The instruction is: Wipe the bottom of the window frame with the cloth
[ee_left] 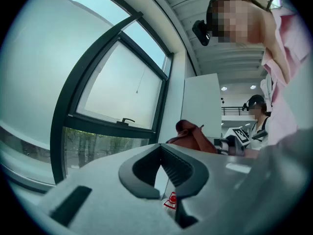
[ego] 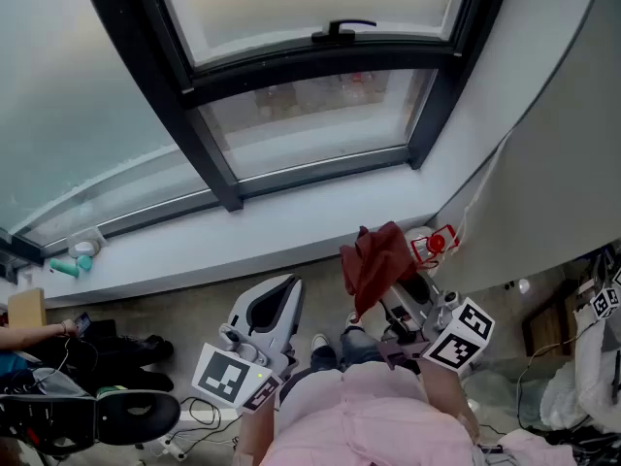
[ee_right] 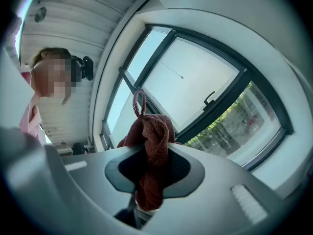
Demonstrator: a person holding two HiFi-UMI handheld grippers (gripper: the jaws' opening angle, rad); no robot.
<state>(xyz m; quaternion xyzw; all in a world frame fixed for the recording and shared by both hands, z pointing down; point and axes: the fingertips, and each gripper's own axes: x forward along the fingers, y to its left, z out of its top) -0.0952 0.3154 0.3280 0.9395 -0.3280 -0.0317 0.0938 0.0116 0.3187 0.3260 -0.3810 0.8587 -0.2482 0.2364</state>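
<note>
The dark window frame's bottom bar runs above the white sill, straight ahead of me. A dark red cloth hangs bunched in my right gripper, held up in the air below the sill's front edge. In the right gripper view the cloth fills the gap of that gripper, a loop sticking up. My left gripper is beside it to the left, also short of the sill. Its jaws meet with nothing between them. The cloth shows beyond them.
A window handle sits on the upper sash. A red and white tag hangs at the sill's right end by the white wall. Teal items lie at the sill's far left. A seated person and a chair are lower left.
</note>
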